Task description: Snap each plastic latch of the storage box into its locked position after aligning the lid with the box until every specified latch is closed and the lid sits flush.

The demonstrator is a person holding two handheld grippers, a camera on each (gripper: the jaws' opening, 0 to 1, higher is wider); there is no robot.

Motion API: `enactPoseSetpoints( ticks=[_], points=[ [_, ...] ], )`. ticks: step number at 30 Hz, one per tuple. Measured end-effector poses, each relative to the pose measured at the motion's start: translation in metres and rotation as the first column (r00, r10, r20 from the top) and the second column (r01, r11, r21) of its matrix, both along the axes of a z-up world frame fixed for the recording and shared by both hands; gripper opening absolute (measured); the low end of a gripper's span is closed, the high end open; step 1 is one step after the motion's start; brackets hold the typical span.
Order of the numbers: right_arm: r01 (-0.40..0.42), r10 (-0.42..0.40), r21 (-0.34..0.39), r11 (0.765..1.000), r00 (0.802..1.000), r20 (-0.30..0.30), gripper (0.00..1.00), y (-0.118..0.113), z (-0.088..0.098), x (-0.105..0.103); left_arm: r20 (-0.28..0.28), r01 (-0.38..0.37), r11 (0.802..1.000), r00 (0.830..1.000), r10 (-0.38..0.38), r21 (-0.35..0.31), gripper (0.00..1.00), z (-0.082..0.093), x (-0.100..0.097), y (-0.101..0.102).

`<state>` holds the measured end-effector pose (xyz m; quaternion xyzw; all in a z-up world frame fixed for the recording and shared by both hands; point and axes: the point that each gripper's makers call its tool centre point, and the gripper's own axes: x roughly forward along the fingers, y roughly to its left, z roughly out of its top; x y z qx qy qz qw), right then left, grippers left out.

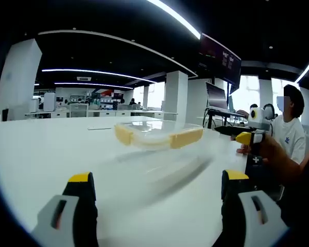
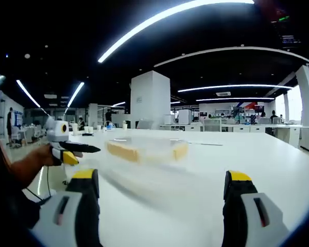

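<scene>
A clear plastic storage box (image 1: pixel 157 135) with yellow latches (image 1: pixel 185 138) stands on the white table (image 1: pixel 51 154), blurred, well ahead of my left gripper (image 1: pixel 157 176). That gripper is open, its yellow-tipped jaws wide apart and holding nothing. In the right gripper view the same box (image 2: pixel 147 148) sits ahead with a yellow latch (image 2: pixel 122 150) on its left end and another (image 2: pixel 180 151) on its right. My right gripper (image 2: pixel 161 175) is also open and apart from the box. Each gripper appears in the other's view, hand-held: the right one (image 1: pixel 250 138), the left one (image 2: pixel 67 149).
A person in a white shirt (image 1: pixel 290 135) sits past the table's right side beside monitors (image 1: pixel 216 95). White pillars (image 2: pixel 150 100) and other desks (image 2: pixel 237 126) stand far behind. The tabletop (image 2: pixel 268 154) spreads wide around the box.
</scene>
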<state>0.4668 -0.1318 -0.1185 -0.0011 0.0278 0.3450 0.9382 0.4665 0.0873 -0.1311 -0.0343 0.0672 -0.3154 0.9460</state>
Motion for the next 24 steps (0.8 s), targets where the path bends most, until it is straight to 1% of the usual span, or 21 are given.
enactPoseSetpoints(
  ticks=[1,4,6,7,11,12,14,15,16,19,20,21,24],
  points=[
    [-0.007,0.007,0.009,1.0,1.0,-0.022,1.0,-0.001,-0.007,-0.002,0.001,-0.009,1.0,1.0,0.009,-0.02,1.0,0.002,-0.002,0.002],
    [-0.002,0.002,0.007,1.0,1.0,-0.023,1.0,-0.001,-0.009,-0.003,0.0,-0.009,0.999,1.0,0.009,-0.031,1.0,0.003,-0.003,0.003],
    [0.012,-0.012,-0.014,1.0,1.0,0.0,1.0,-0.003,-0.007,0.0,-0.01,-0.015,0.999,1.0,0.015,-0.04,1.0,0.002,-0.005,0.006],
    [0.01,-0.01,-0.007,1.0,1.0,0.002,1.0,-0.002,-0.007,0.0,-0.008,-0.018,0.999,1.0,0.018,-0.044,1.0,0.002,-0.005,0.008],
    [0.02,-0.02,-0.024,0.999,1.0,0.0,1.0,-0.004,-0.011,0.001,-0.002,-0.022,0.998,1.0,0.022,-0.055,1.0,0.004,-0.007,0.009],
    [0.019,-0.019,-0.024,1.0,1.0,-0.001,1.0,-0.004,-0.011,0.0,0.012,-0.026,0.998,1.0,0.026,-0.053,1.0,0.006,-0.007,0.009],
    [0.015,-0.016,-0.011,1.0,1.0,-0.004,1.0,-0.003,-0.01,-0.001,0.085,-0.02,0.999,0.996,0.023,-0.039,1.0,0.014,-0.006,0.007],
    [0.017,-0.017,-0.001,1.0,1.0,0.006,1.0,-0.003,-0.008,-0.001,0.096,-0.016,0.999,0.995,0.02,-0.038,1.0,0.016,-0.007,0.006],
    [0.029,-0.029,0.005,1.0,0.999,0.02,1.0,-0.004,-0.006,0.0,0.08,-0.009,0.999,0.997,0.012,-0.041,1.0,0.014,-0.008,0.004],
    [0.02,-0.02,-0.007,1.0,0.999,0.043,1.0,-0.002,-0.003,-0.001,0.048,-0.001,0.999,0.999,0.002,-0.032,1.0,0.008,-0.008,0.002],
    [0.013,-0.012,-0.011,1.0,0.999,0.045,1.0,0.0,-0.003,-0.002,0.027,-0.004,1.0,1.0,0.005,-0.026,1.0,0.004,-0.008,0.003],
    [0.017,-0.017,-0.07,0.997,1.0,0.003,1.0,0.001,-0.017,0.001,0.022,-0.017,1.0,1.0,0.017,-0.009,1.0,0.001,-0.006,0.004],
    [0.022,-0.022,-0.062,0.998,1.0,0.004,1.0,-0.002,-0.016,0.001,0.025,-0.025,1.0,0.999,0.025,-0.017,1.0,0.002,-0.006,0.006]
  ],
)
